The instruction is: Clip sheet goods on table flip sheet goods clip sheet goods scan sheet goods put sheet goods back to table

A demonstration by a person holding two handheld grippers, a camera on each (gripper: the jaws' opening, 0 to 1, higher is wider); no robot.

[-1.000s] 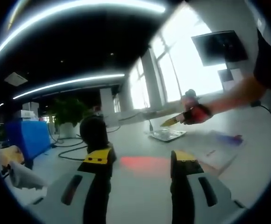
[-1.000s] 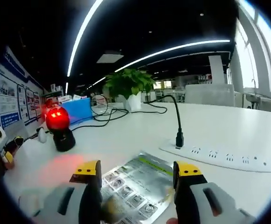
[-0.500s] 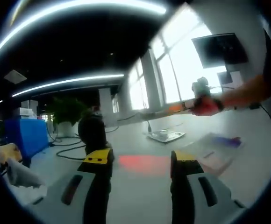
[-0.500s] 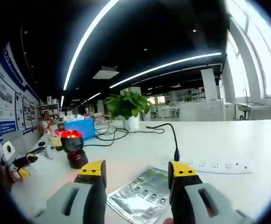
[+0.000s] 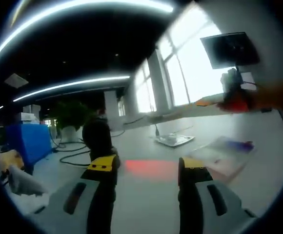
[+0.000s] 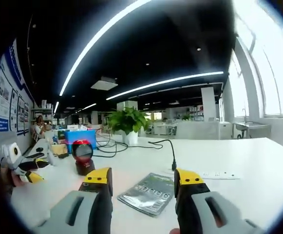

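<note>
Out on the white table [image 6: 258, 175], the silver sheet pouch [image 6: 149, 193] lies flat just ahead of the right gripper [image 6: 144, 178], jaws wide open and empty, so it's nearer. Left gripper [image 5: 146, 165], also open and empty, faces the scanner [image 5: 97, 136]; its view adds another printed sheet [image 5: 224, 153].

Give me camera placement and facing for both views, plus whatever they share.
Left gripper view: rides on the left gripper, jaws apart, facing across the white table toward the windows; the right gripper, blurred, enters from the right.
Right gripper view: rides on the right gripper, jaws apart, facing the silver sheet goods, power strip and plant.
Shared: the sheet goods, the scanner, the table.
</note>
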